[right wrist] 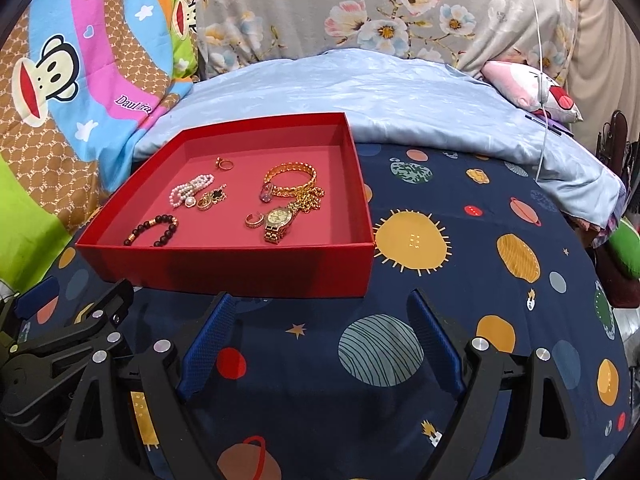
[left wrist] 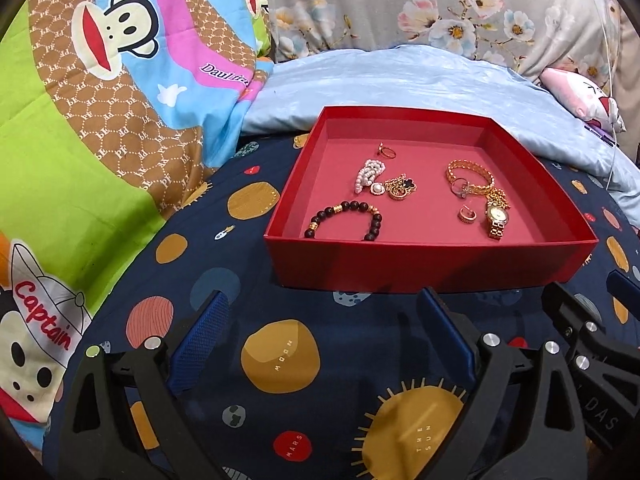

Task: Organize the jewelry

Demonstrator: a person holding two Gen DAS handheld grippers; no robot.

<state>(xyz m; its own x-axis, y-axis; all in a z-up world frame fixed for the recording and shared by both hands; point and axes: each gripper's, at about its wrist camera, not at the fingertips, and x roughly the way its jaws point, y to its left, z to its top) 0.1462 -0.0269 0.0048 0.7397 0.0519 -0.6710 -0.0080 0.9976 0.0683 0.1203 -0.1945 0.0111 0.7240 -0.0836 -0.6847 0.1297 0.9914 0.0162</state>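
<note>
On a sheet (left wrist: 224, 280) printed "MOON", "MARS" and "THE SUN", the red box (left wrist: 432, 262) holds a watch (left wrist: 497, 216), bangle (left wrist: 469, 176), bead bracelet (left wrist: 346, 220) and rings, both the left gripper (left wrist: 324, 344) and right gripper (right wrist: 320, 344) spread wide, empty.

Ahead of the grippers: 1 box (left wrist: 432, 258), 3 bracelets (left wrist: 346, 220), 1 watch (left wrist: 497, 216), perhaps 3 rings (left wrist: 387, 152), 1 chain (left wrist: 498, 197), 1 brooch (left wrist: 401, 188).
</note>
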